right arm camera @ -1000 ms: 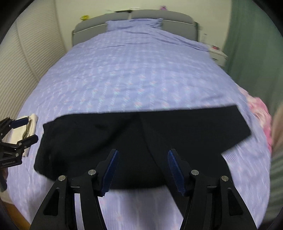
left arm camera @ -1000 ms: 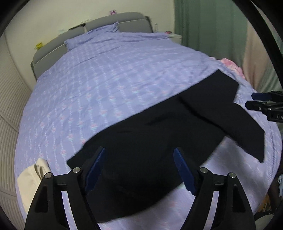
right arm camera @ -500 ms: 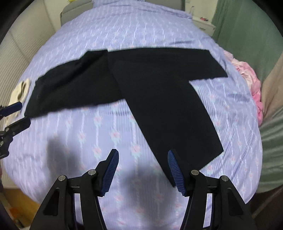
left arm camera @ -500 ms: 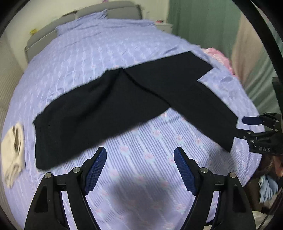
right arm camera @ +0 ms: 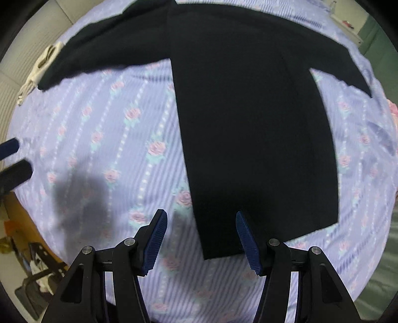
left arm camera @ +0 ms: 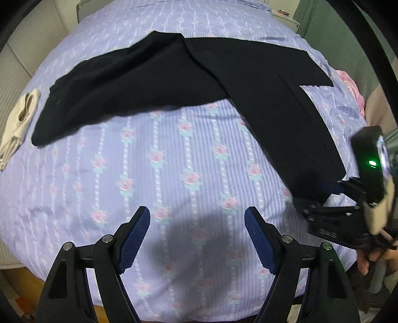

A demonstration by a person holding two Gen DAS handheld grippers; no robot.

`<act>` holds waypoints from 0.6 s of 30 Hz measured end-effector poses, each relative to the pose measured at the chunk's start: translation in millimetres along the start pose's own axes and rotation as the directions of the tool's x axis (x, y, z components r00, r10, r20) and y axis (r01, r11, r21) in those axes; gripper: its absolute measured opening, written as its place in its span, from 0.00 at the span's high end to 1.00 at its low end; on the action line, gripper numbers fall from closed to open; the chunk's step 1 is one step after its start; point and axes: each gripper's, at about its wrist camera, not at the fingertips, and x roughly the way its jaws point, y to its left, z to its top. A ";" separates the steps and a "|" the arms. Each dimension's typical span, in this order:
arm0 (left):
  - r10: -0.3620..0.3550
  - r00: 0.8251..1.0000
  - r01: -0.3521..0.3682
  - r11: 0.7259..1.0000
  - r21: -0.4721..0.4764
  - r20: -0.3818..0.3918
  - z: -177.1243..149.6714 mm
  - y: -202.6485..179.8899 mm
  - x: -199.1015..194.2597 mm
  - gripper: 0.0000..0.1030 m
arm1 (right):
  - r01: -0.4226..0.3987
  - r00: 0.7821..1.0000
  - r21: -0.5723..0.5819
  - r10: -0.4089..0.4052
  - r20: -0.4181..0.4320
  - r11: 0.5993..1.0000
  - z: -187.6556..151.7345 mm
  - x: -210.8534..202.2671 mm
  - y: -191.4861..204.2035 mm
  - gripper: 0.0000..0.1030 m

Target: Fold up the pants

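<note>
The black pants (left arm camera: 223,74) lie spread flat on the lilac rose-patterned bedspread (left arm camera: 154,174), one leg running left, the other toward the near right edge. A cream crumpled cloth (left arm camera: 20,119) lies just beside the left leg's end. The right gripper (right arm camera: 201,238) hangs over the near leg's hem; the left gripper (left arm camera: 196,238) hangs over bare bedspread to its left.

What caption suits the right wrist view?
Open right gripper poised over the hem of black pants spread on a floral bedsheet.

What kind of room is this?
Most likely a bedroom: black pants lie spread on a bed's lilac rose-print bedspread, with a white bedside cabinet and green curtain beyond.
</note>
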 end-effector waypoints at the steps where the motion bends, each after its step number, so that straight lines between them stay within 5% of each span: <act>1: -0.014 1.000 0.014 1.000 0.003 0.001 0.8 -2.7 4.3 0.24 | 0.008 1.000 -0.002 -0.008 0.000 1.000 0.4 5.1 -0.7 0.43; 10: -0.068 0.998 0.068 0.998 -0.006 0.006 39.6 -3.4 32.4 0.24 | 0.049 0.999 -0.013 -0.049 0.000 0.999 2.7 33.4 0.8 0.45; 14: -0.145 0.989 0.146 0.988 -0.040 0.036 69.3 4.4 36.2 0.24 | 0.004 1.000 0.075 -0.005 0.020 0.997 0.2 18.8 -17.0 0.81; 18: -0.194 0.980 0.196 0.979 -0.062 0.038 102.6 8.8 44.8 0.24 | 0.000 0.996 0.164 -0.014 0.085 0.986 -1.5 -13.5 -39.0 0.89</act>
